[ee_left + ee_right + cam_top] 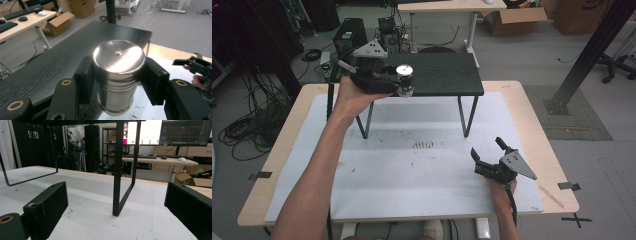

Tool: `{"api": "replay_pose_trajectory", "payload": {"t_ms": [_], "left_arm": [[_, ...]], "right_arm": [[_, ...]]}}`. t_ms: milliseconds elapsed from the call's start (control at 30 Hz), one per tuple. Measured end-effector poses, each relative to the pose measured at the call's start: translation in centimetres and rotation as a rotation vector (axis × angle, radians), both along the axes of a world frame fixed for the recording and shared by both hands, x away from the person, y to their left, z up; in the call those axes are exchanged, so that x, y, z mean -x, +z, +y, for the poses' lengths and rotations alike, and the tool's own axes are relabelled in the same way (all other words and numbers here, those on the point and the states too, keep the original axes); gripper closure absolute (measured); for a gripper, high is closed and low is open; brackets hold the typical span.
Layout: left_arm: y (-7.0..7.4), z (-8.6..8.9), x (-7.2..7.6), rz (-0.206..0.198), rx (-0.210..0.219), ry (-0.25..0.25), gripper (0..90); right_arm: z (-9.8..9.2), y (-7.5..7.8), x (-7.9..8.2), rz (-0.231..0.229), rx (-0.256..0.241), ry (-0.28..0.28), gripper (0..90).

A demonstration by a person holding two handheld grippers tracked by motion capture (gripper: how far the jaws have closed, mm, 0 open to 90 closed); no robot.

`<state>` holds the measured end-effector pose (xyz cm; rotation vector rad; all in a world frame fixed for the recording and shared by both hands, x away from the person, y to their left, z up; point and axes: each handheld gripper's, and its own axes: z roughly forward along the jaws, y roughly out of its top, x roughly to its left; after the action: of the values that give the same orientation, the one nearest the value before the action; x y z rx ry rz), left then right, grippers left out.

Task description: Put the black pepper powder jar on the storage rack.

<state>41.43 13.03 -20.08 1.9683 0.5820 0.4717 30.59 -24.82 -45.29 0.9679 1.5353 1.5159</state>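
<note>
My left gripper (117,85) holds can (117,75), jaws clamped on its sides, just over edge of black shelf (50,65). Can is shiny metal: hard, smooth, likely slippery, maybe bit heavy. Best grip round middle, upright, firm squeeze. Right gripper (489,152) rests low on table (412,170), jaws apart, holding nothing.
</note>
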Motion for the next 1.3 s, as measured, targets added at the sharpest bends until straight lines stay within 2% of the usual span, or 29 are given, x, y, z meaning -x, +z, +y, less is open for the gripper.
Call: {"api": "replay_pose_trajectory", "payload": {"t_ms": [333, 600, 933, 1300], "left_arm": [[-0.8, -0.1, -2.9, 0.024, 0.021, 0.068, 49.2], [-1.4, 0.1, -4.0, 0.047, 0.029, 0.096, 49.2], [-1.8, 0.1, -4.5, 0.054, 0.049, 0.103, 49.1], [-1.9, 0.0, -4.4, 0.049, 0.048, 0.104, 49.1]], "right_arm": [[0.0, 0.0, -0.1, 0.002, 0.007, 0.006, 4.8], [0.1, 0.0, -0.1, 0.008, 0.013, 0.008, 4.8], [0.0, 0.0, -0.1, 0.01, 0.014, 0.008, 4.9], [0.0, 0.0, -0.1, 0.01, 0.013, 0.008, 4.9]]}}
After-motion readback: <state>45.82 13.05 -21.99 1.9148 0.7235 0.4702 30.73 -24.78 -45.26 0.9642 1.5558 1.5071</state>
